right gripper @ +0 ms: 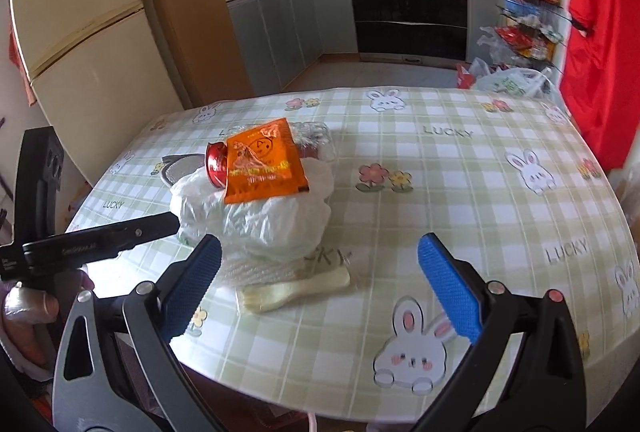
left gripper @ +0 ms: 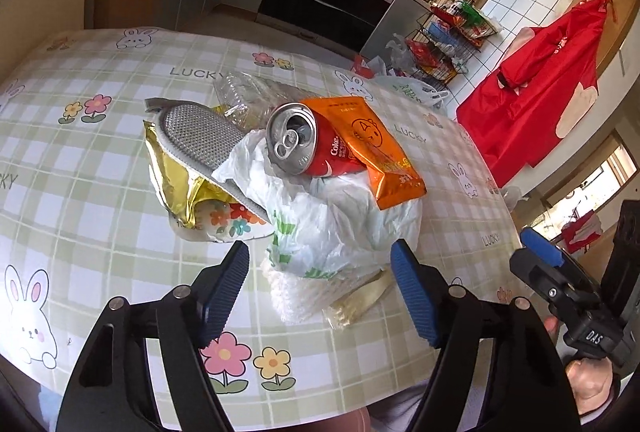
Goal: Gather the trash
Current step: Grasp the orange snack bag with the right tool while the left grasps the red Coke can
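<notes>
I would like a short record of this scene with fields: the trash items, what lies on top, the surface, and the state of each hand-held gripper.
surface: table with checked bunny tablecloth
pile base: white plastic bag
on top of bag: red Coke can, lying on its side, opened; orange snack packet leaning over it
beside the bag: gold foil wrapper; grey mesh pad; clear plastic packaging
near edge: wrapped plastic spoon
left hand-held gripper: open, empty
right hand-held gripper: open, empty
</notes>
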A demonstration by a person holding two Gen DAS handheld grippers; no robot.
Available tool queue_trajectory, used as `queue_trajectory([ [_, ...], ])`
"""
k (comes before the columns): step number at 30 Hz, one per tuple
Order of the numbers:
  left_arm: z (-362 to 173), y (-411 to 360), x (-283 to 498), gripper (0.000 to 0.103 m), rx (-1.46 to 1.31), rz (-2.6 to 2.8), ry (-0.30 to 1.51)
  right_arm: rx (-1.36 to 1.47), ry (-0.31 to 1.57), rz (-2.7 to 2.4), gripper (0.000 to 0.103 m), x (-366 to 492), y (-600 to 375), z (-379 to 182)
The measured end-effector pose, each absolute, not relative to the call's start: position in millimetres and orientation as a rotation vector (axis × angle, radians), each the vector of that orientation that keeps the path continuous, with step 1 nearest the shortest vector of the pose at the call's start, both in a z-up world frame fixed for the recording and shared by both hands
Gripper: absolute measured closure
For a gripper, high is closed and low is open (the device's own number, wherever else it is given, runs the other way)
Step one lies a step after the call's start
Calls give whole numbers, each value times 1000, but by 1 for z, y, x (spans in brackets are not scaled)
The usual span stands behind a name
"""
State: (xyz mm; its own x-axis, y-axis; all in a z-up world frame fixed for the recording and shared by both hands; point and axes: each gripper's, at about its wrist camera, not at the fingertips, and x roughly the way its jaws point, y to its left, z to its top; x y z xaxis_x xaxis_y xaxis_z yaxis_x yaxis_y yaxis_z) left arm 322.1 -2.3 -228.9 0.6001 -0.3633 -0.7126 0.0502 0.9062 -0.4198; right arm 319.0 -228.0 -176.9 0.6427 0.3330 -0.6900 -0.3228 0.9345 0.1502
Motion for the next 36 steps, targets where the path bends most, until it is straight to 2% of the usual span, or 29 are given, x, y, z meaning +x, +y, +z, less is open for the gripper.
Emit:
queue_trajectory([
  [4,-227,19,327,32,-402,-206,879,-51,798,458,6,358,-201,-185],
  [6,-228,31,330,32,-417,-188,879,-72,820,511,13,376,-187,-190],
  [16,-232,60,336,33,-435,-161,876,-119,943,592,23,426,-151,-216],
  [21,-232,60,334,33,-423,-175,872,-39,966,614,37,423,-163,-220],
  [36,-227,15,331,33,-395,-275,896,98,813,509,38,380,-228,-193],
])
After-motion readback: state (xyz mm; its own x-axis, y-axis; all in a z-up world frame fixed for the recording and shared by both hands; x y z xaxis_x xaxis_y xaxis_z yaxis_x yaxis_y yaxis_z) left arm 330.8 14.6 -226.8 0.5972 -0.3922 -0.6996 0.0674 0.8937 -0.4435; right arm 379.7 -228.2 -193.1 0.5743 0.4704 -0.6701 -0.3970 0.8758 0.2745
